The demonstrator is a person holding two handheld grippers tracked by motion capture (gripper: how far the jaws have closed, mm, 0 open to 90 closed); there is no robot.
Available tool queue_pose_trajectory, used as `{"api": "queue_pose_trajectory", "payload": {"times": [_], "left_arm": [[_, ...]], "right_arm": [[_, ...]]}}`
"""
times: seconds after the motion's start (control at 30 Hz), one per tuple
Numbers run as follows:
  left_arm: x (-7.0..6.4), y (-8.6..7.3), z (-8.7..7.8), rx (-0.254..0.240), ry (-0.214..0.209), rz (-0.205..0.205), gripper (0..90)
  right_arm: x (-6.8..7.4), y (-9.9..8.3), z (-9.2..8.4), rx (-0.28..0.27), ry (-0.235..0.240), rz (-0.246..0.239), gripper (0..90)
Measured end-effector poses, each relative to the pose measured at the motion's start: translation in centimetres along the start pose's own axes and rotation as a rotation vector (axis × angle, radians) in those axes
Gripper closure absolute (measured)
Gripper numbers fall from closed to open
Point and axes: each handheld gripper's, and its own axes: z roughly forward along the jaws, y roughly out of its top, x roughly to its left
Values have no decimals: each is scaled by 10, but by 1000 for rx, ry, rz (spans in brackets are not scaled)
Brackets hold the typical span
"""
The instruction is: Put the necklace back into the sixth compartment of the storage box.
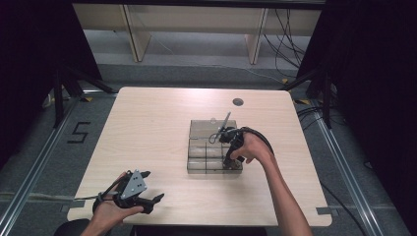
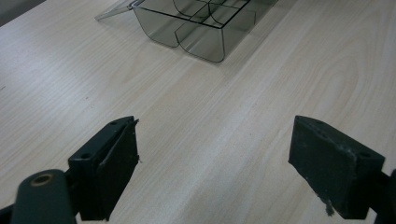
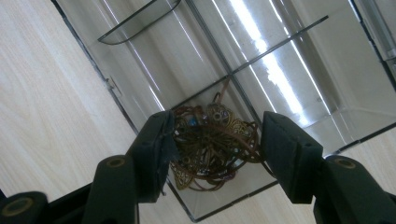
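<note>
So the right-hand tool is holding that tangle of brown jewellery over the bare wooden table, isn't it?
Not quite. The right gripper does hold the brown jewellery, but over a compartment of the clear plastic organiser box, not the bare table. The right gripper view shows this.

Overhead view; two close tongs-mounted cameras

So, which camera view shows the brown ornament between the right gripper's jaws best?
The right gripper view: the brown filigree ornament sits between the right gripper jaws, over a compartment of the clear organizer box. In the high view, the hand hides it; the left gripper view gives just the box's end.
</note>
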Motion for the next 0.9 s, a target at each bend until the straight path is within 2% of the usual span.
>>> {"api": "queue_pose_trajectory", "payload": {"times": [0.03,0.07,0.13,0.23,0.27,0.37,0.4,0.47,0.5,0.6,0.67,0.73,0.9], "left_arm": [[0,0,0,0,-1,4,151],[-1,0,0,-1,0,-12,151],[-1,0,0,-5,2,-13,151],[-1,0,0,0,4,-8,151],[-1,0,0,0,4,-8,151],[-1,0,1,-2,3,-11,151],[-1,0,0,1,2,-7,151],[-1,0,0,1,2,-8,151],[-1,0,0,1,2,-8,151],[-1,0,0,1,1,-8,151],[-1,0,0,3,1,-6,151],[-1,0,1,4,-3,-9,151],[-1,0,1,4,2,-6,151]], "right_arm": [[0,0,0,0,0,0,449],[-1,0,3,-6,1,-9,449],[-1,0,3,-1,0,10,449],[-3,-1,7,-5,13,1,448],[-3,-1,9,-7,29,26,446],[-5,-2,9,-9,24,10,442],[-4,-2,8,-1,29,36,437],[-6,-2,5,-37,34,24,385],[-4,-3,3,-39,34,52,371],[-3,-3,0,-68,36,81,364],[-5,-6,-5,-93,29,61,363],[-5,-7,-6,-108,20,74,359],[-5,-12,-14,-146,9,66,346]]}}
